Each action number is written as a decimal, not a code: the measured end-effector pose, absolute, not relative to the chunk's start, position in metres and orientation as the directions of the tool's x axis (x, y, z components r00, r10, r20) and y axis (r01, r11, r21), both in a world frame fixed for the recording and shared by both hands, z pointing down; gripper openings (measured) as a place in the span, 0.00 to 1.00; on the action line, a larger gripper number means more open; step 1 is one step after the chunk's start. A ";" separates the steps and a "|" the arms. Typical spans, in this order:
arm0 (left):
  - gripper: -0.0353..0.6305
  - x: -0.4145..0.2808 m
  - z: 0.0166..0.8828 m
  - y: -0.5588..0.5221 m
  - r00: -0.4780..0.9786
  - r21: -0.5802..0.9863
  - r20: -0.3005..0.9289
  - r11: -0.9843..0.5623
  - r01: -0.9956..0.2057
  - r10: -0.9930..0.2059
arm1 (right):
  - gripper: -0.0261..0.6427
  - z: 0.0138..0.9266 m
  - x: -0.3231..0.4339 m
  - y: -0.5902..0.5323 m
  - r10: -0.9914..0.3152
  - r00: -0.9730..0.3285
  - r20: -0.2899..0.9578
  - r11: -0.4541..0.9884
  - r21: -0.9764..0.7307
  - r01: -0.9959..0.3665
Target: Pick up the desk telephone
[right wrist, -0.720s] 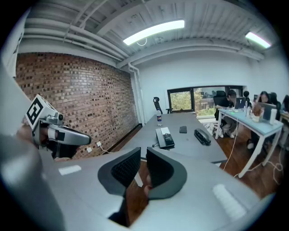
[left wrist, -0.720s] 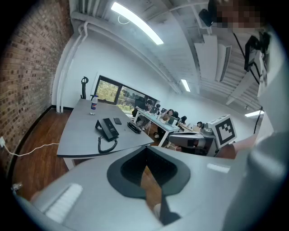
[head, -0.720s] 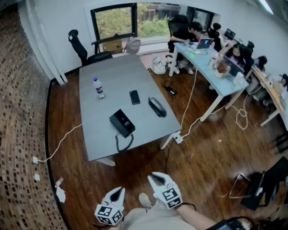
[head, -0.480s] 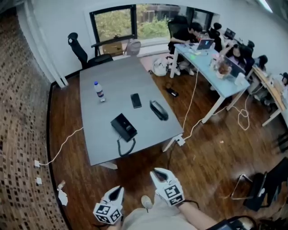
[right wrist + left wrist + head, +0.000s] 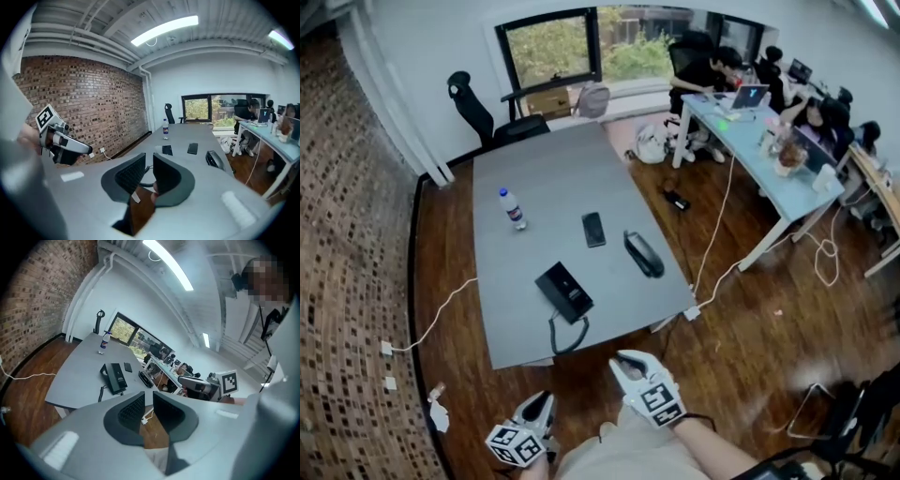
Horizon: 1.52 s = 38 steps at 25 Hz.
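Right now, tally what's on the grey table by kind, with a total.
Desk telephone: 1
Water bottle: 1
Smartphone: 1
Black oblong item (can't tell what it is): 1
Total: 4

We see a long grey table (image 5: 544, 178) on a dark wooden floor (image 5: 750, 319), and on it a water bottle (image 5: 513, 208) standing upright, a black smartphone (image 5: 594, 229) lying flat and, just right of that, a dark oblong case (image 5: 643, 254). At the table's far end we find a black office chair (image 5: 487, 117) below a window (image 5: 553, 52). To the right we make out people seated at a pale blue desk (image 5: 750, 141) with an open laptop (image 5: 750, 96), and on the left a white cable (image 5: 441, 314) trailing across the floor towards the brick wall (image 5: 347, 281).
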State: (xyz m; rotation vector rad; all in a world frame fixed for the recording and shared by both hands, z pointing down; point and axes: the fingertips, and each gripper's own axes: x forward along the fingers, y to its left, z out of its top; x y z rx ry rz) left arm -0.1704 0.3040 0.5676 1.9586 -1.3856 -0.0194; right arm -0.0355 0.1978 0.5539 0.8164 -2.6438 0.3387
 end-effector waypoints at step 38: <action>0.29 -0.257 0.673 0.070 0.376 0.805 0.354 0.075 -0.588 -0.856 | 0.14 0.602 -0.093 -0.022 -0.314 -0.853 0.417 0.818 -0.338 -0.466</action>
